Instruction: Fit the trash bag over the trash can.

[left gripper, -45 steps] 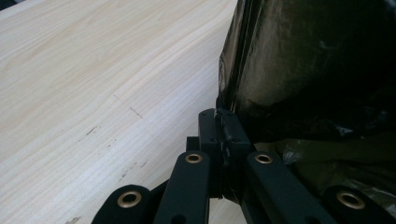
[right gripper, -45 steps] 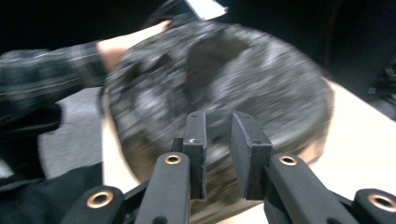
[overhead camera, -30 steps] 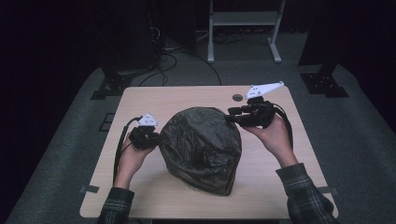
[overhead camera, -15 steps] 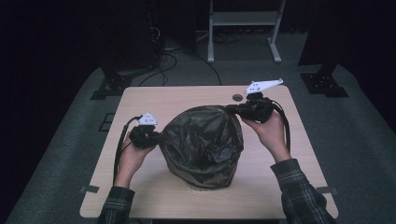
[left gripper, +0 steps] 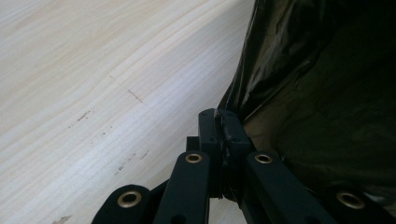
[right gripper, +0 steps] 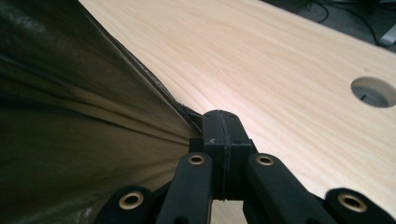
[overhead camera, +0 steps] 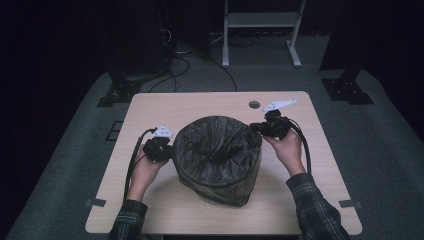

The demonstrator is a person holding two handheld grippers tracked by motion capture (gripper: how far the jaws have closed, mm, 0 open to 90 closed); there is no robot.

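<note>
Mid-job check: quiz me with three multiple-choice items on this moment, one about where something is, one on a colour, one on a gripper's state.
1. Where is the round hole in the table?
A. far edge, near the right gripper
B. near edge, by the left sleeve
C. under the bin

2. What colour is the bag over the bin?
A. white
B. black
C. blue

3. How is the left gripper?
A. wide open above the table
B. lying loose on the table
C. shut on the bag

Answers: 1 A, the hole sits just beyond the right gripper. 2 B, the film is glossy black. 3 C, the jaws pinch the bag's edge.
</note>
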